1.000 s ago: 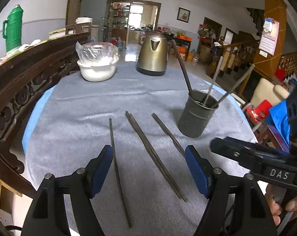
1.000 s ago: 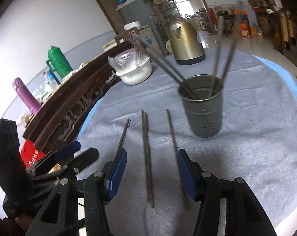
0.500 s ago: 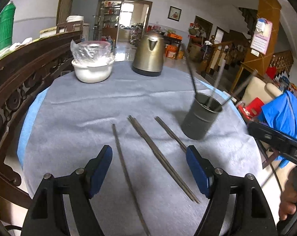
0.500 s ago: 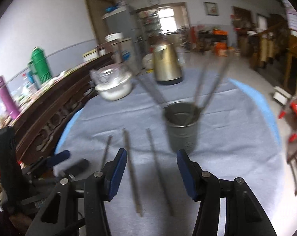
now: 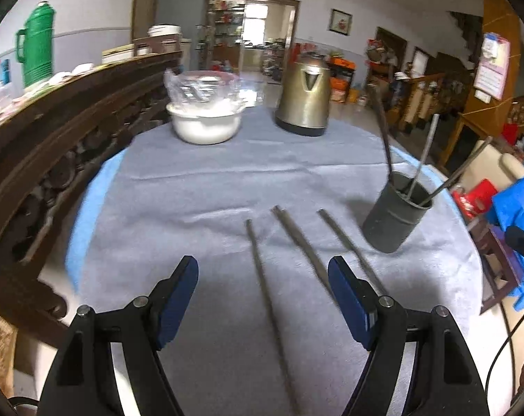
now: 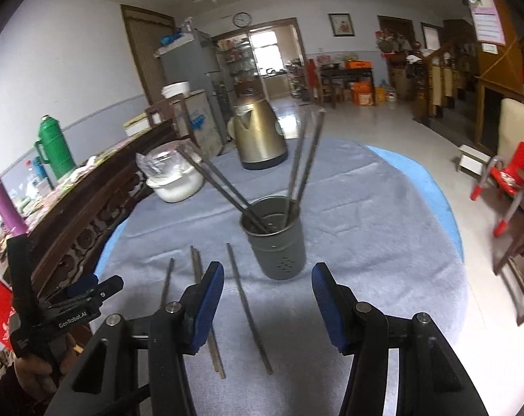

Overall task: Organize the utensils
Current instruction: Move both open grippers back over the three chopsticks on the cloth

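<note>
Chopsticks: loose ones lie on the grey cloth (image 5: 178, 187) in the lower centre of both views, roughly parallel, well apart from each other. In the left wrist view the left stick (image 5: 262, 270) runs down the frame centre between the left gripper's fingers; the middle pair (image 5: 298, 239), two sticks touching side by side, and the right stick (image 5: 345, 242) angle toward the lower right, passing behind the right-hand finger. In the right wrist view the same three groups show at lower left: left stick (image 6: 166, 282), middle pair (image 6: 196, 263), right stick (image 6: 246, 306).

Holder (image 5: 393, 216): dark grey cup, upright, centre right of the left view, just beside the right stick. It holds chopsticks (image 5: 383, 135) leaning outward against the rim. In the right view the holder (image 6: 279, 246) sits at frame centre, with four sticks (image 6: 305, 159) counted inside, two leaning left, two near upright.

Left gripper (image 5: 263, 293): fingers wide apart, nothing between the pads, low over the near cloth. Also seen at lower left of the right view (image 6: 95, 286), though its fingers cannot be judged there.

Right gripper (image 6: 268, 294): fingers wide apart, empty, with the holder just beyond the gap.

Surroundings: gold kettle (image 5: 305, 97) and white bowl (image 5: 206, 121) with a plastic bag at the far side of the cloth; carved wooden backrest (image 5: 36, 159) along the left; green thermos (image 5: 36, 52) at upper left.
</note>
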{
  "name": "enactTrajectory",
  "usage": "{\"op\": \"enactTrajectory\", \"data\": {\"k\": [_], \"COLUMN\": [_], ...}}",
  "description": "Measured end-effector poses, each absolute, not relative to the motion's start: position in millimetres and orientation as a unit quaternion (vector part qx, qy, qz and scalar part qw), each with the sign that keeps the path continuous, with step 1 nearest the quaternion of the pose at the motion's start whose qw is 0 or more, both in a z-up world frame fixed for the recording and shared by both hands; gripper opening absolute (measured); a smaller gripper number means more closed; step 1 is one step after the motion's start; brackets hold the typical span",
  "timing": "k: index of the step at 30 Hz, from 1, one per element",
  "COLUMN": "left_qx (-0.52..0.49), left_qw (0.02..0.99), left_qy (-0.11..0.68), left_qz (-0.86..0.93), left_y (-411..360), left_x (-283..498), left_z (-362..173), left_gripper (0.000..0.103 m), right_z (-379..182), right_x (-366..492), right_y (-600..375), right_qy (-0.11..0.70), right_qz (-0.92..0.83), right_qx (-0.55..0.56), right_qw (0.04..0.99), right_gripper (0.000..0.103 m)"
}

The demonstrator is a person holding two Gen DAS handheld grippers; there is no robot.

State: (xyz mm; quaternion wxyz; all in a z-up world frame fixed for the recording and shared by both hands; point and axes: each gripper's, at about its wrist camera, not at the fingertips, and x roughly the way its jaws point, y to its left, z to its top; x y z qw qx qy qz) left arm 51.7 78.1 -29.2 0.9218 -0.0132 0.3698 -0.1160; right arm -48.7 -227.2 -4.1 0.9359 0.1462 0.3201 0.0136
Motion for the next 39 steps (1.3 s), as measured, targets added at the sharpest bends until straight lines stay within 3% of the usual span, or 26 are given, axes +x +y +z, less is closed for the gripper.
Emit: {"op": "enactTrajectory", "data": {"k": [22,39], "left_qx": [0.087,0.070], "left_qw": [0.914,0.919], "left_qy": [0.383,0.377], "left_qz": [-0.101,-0.090], "left_y": [-40,-32], "left_x": [16,-6], "left_z": [1,6], "left_gripper": [0.078,0.078], "right_z": [-32,-38], "right_x": [-91,-91], "right_y": [-307,-295], "right_qy": [0.288,0.297], "right_qz": [0.054,0.081], "right_qx": [0.217,0.227], "right_qw": [0.931,0.924], "right_gripper": [0.058,0.058]}}
